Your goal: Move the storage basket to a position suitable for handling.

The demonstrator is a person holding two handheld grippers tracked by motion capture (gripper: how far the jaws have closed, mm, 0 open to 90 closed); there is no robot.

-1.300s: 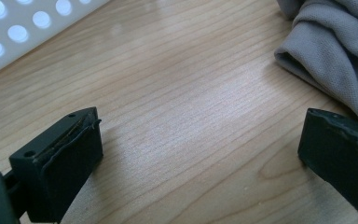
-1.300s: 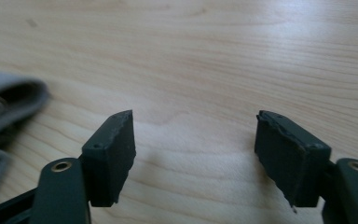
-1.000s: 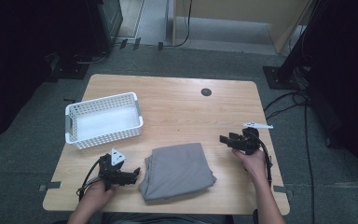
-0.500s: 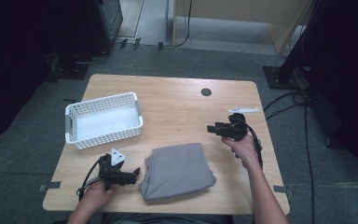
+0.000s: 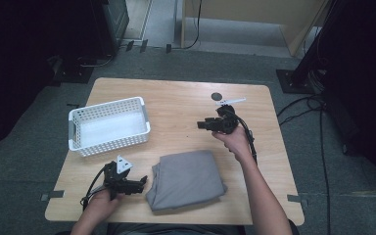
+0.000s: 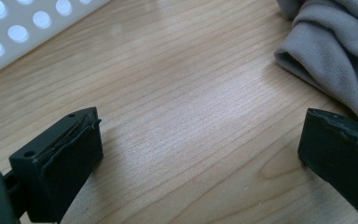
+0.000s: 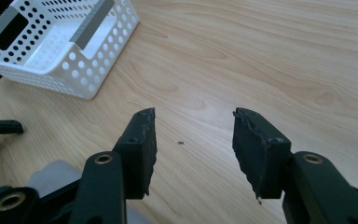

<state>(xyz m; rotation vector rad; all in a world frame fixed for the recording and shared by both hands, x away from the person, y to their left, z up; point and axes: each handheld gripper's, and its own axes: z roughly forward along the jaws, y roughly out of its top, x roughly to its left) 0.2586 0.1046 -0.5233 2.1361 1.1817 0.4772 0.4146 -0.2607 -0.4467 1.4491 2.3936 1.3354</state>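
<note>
A folded grey cloth [image 5: 187, 180] lies at the near middle of the wooden table [image 5: 176, 100], right of the left gripper [image 5: 139, 183] and near of the right gripper [image 5: 203, 125]; a white perforated basket [image 5: 108, 126] sits far-left. Both grippers stand wide open and empty. The cloth looks soft, light and limp, likely to sag and unfold, so pinching a folded edge [image 6: 294, 63] seems best.

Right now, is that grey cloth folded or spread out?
Folded: the grey cloth lies as a compact rectangle, with layered edges in the left gripper view.
</note>
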